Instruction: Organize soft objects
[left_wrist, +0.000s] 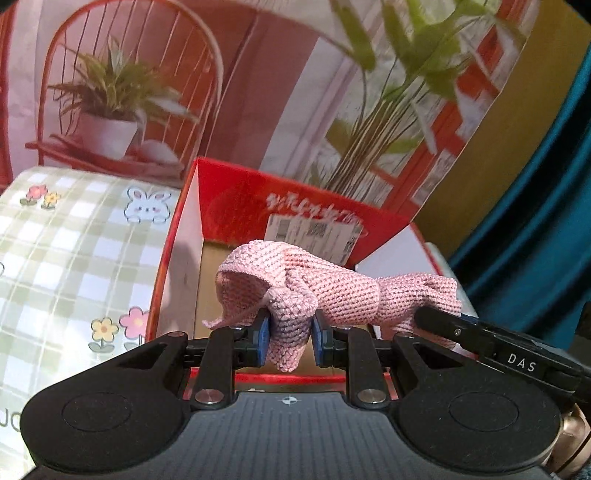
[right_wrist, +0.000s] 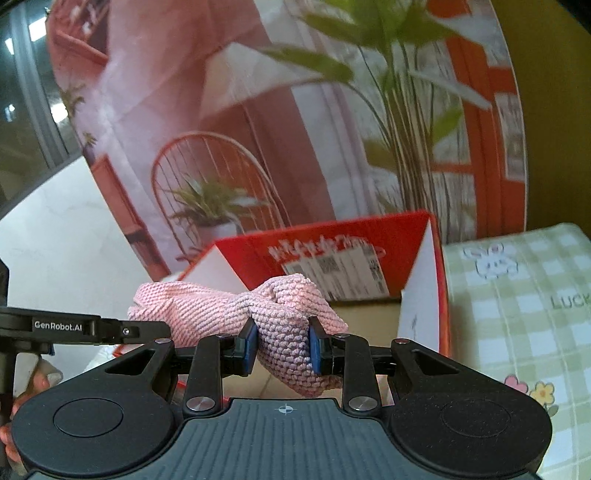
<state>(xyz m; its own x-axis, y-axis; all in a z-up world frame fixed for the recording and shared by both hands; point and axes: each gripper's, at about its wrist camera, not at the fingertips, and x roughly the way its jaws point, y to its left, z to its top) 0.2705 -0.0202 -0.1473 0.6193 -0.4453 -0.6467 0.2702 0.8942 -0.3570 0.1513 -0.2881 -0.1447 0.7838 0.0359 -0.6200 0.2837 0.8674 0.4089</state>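
A pink knitted cloth (left_wrist: 332, 291) hangs bunched between both grippers, just above an open red cardboard box (left_wrist: 236, 199). My left gripper (left_wrist: 288, 341) is shut on one end of the cloth, blue pads pressing its folds. The right gripper's finger (left_wrist: 465, 332) reaches in from the right and holds the other end. In the right wrist view my right gripper (right_wrist: 282, 347) is shut on the pink cloth (right_wrist: 266, 306), and the left gripper's finger (right_wrist: 122, 328) comes in from the left. The red box (right_wrist: 332, 229) lies right behind it, flaps up, brown floor showing.
A green checked cloth with bunnies and flowers (left_wrist: 74, 251) lies beside the box, also seen in the right wrist view (right_wrist: 517, 314). A printed backdrop of a red chair and potted plants (left_wrist: 122, 99) stands behind. A blue curtain (left_wrist: 554, 184) hangs at the right.
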